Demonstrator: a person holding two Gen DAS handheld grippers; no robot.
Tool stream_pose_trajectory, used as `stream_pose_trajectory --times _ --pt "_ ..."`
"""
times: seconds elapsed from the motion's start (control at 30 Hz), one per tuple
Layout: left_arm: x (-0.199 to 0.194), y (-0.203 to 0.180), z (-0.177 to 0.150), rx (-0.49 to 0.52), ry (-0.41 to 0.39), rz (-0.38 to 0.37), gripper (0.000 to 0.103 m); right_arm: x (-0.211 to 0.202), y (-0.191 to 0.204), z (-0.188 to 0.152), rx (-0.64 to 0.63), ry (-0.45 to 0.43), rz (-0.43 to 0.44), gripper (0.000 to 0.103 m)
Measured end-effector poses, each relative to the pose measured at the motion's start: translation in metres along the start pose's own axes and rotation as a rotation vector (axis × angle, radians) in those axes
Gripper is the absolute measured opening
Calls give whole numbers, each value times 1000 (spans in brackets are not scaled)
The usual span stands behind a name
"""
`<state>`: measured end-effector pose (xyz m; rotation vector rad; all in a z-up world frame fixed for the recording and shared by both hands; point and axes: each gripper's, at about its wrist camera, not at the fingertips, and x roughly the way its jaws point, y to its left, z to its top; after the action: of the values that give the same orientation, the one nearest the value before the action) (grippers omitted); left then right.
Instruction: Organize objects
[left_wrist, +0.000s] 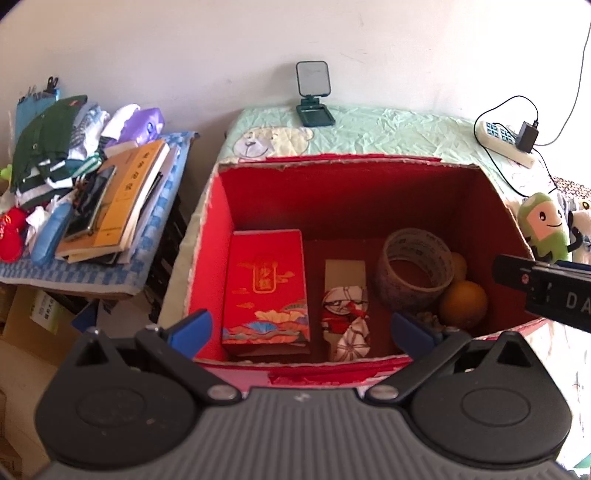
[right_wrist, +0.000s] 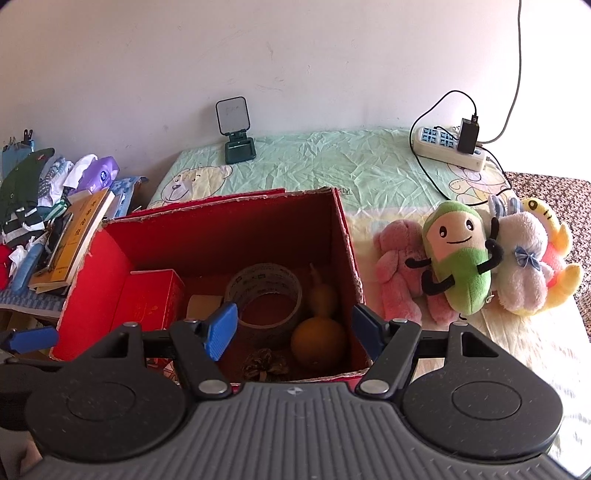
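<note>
- Progress looks partial: the red cardboard box (left_wrist: 221, 236) on the bear-print sheet (right_wrist: 332, 162) already holds several things, while others lie outside it.
- Inside, seen from the left wrist: a red gift box (left_wrist: 266, 288) stands at the left, a patterned fabric bow on its card (left_wrist: 347, 310) lies in the middle, and a roll of clear packing tape (left_wrist: 415, 269) leans at the right.
- Two orange-brown round fruits (left_wrist: 463, 304) sit against the tape in the right corner; a small dried, cone-like object (right_wrist: 266, 363) lies by the near wall. What it is exactly I cannot tell.
- Left gripper (left_wrist: 301, 330) hovers over the near edge of the box, its blue pads wide apart and holding nothing.
- Right gripper (right_wrist: 293, 326) hangs above the box's right half, likewise spread wide and empty.
- Plush toys are outside, just beside the box's right wall: a pink one (right_wrist: 399, 273), a green smiling one (right_wrist: 458, 254), a white one (right_wrist: 521, 266) and a yellow one (right_wrist: 554, 254), bunched and touching.
- These seem the likeliest items left to pack, and the box floor shows bare room between the things in it.
- Side clutter of books and clothes (left_wrist: 92, 192), a phone stand (right_wrist: 236, 129) and a power strip (right_wrist: 447, 146) lies well apart from the box; whether any of it belongs to the job is unclear.
</note>
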<state>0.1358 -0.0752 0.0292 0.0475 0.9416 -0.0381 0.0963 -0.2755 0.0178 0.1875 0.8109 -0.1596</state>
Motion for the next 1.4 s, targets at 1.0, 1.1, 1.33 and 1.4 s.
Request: stream_pose_trajectory --times 1.0,1.1,1.33,1.4 --pt "22 4 11 11 23 32 103 17 -13 0 46 39 32 70" --pt "23 3 11 16 14 39 103 17 -11 -1 34 36 28 70" --pt "21 7 12 -6 -33 60 103 17 -9 0 26 27 13 70" --pt "22 8 13 -8 -28 49 103 18 -9 0 29 29 14 70"
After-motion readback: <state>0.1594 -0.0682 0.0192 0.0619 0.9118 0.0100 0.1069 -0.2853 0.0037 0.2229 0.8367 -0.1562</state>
